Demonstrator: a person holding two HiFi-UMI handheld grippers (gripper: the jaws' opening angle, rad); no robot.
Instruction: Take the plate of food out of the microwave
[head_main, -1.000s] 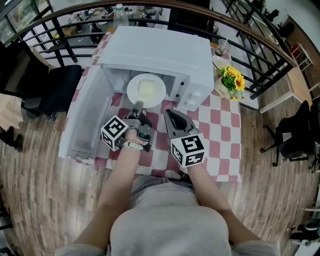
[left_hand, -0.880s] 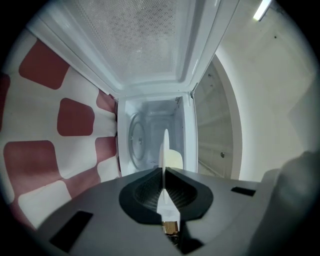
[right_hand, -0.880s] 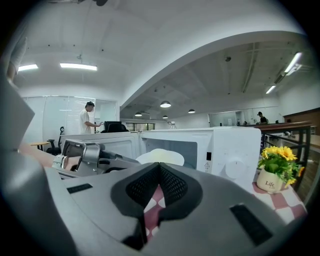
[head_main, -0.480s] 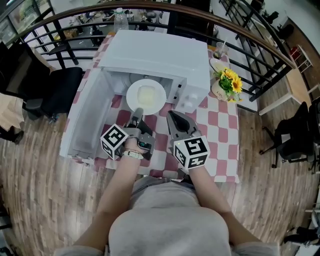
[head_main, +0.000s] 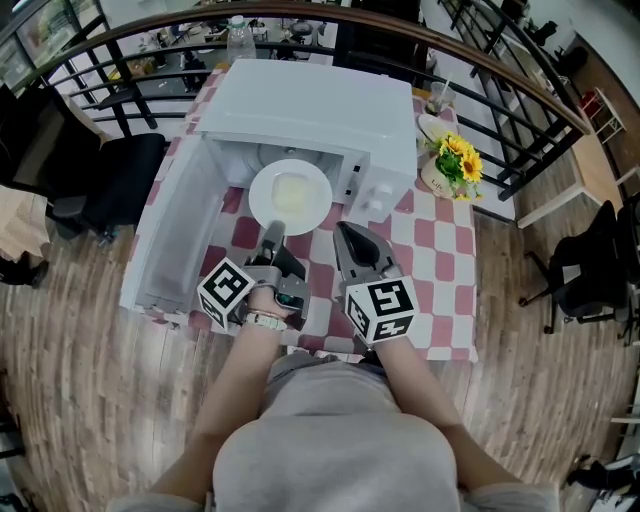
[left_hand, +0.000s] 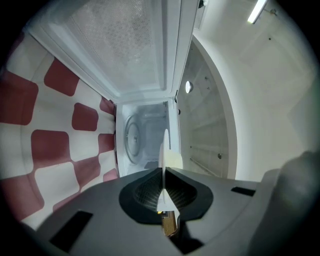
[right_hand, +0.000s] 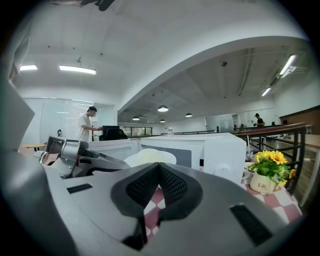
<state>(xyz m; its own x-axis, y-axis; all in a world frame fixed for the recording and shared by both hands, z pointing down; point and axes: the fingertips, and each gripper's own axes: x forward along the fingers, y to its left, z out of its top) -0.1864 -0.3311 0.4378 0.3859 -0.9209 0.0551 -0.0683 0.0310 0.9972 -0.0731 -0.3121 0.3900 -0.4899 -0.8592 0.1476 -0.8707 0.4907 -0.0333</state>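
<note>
A white plate (head_main: 290, 195) with pale food hangs level in front of the open microwave (head_main: 320, 100), half outside its mouth. My left gripper (head_main: 272, 232) is shut on the plate's near rim. In the left gripper view the plate (left_hand: 164, 145) shows edge-on between the pressed pads, with the microwave's cavity and glass turntable (left_hand: 132, 140) behind it. My right gripper (head_main: 346, 233) hovers just right of the plate, shut and holding nothing. In the right gripper view its jaws (right_hand: 160, 172) meet, and the plate (right_hand: 150, 157) shows beyond them.
The microwave door (head_main: 172, 235) stands swung open to the left. The red-and-white checked tablecloth (head_main: 440, 270) covers the table. A pot of yellow flowers (head_main: 455, 160) stands right of the microwave, with a railing (head_main: 520, 90) behind. A person (right_hand: 86, 124) stands far off.
The left gripper has drawn back toward me with the plate, which has come further out of the microwave. The right gripper has shifted slightly back as well.
</note>
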